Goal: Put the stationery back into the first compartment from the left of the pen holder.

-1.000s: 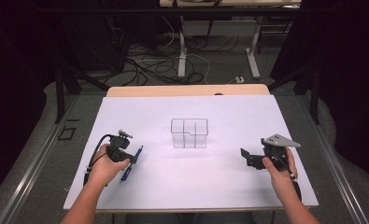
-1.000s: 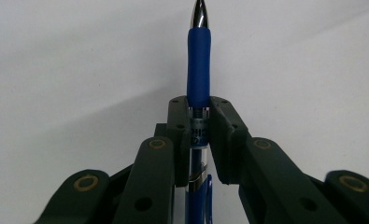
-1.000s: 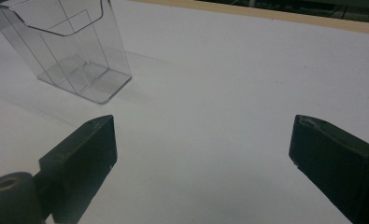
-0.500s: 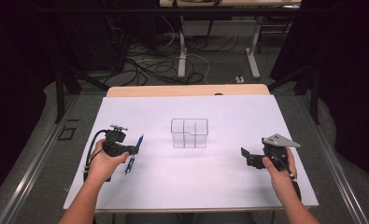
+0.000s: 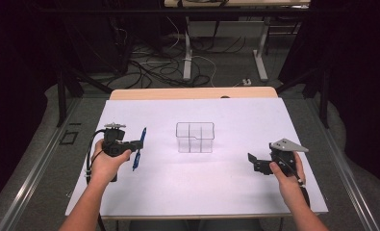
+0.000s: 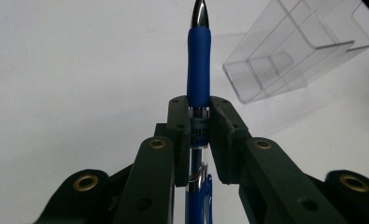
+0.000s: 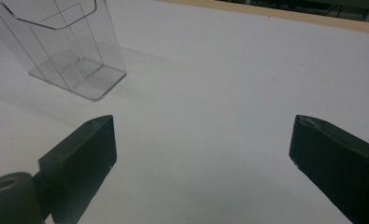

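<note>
Left gripper (image 6: 198,133) clamped on blue pen (image 6: 198,70), lifted, probably bound for clear divided holder (image 5: 195,137), still empty; right gripper (image 7: 203,158) wide open, idle.

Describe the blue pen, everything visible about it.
The blue pen has a blue rubbery grip sleeve, a shiny metal tip and a clear barrel section with a blue clip further down. The left claw is shut on it, its jaws pressing the barrel just behind the grip. In the high view the pen lies across the jaws, seemingly held above the white table cover, left of the clear plastic organizer and apart from it.
</note>
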`<action>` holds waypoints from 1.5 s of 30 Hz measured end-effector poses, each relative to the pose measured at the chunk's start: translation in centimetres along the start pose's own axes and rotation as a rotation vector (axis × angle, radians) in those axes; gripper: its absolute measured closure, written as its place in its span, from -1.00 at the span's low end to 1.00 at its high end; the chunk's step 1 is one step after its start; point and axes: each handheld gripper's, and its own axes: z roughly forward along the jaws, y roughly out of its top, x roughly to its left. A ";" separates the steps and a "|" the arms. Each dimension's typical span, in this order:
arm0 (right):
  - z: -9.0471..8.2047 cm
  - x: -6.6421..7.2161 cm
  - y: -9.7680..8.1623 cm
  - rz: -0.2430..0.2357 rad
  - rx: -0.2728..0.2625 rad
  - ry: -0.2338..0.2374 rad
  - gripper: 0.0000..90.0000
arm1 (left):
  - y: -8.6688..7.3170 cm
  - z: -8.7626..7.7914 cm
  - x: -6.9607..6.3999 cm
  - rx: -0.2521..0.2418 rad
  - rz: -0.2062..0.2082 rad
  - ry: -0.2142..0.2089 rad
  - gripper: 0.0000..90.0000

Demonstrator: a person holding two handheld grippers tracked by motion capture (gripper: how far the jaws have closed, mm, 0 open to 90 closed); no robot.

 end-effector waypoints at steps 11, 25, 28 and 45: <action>0.0 0.0 0.0 0.004 0.006 0.001 -0.85 | 2.1 -1.1 -1.4 -0.144 0.010 0.006 0.75; 0.1 0.1 -0.1 -0.003 0.007 0.008 -0.85 | 4.9 -1.8 -3.6 -0.273 0.028 -0.019 0.75; 0.1 0.1 -0.1 -0.004 0.008 0.008 -0.85 | 5.4 -1.8 -3.9 -0.285 0.026 -0.025 0.75; 0.2 0.1 -0.2 -0.008 0.010 0.011 -0.85 | 7.3 -1.4 -4.6 -0.341 -0.002 -0.032 0.75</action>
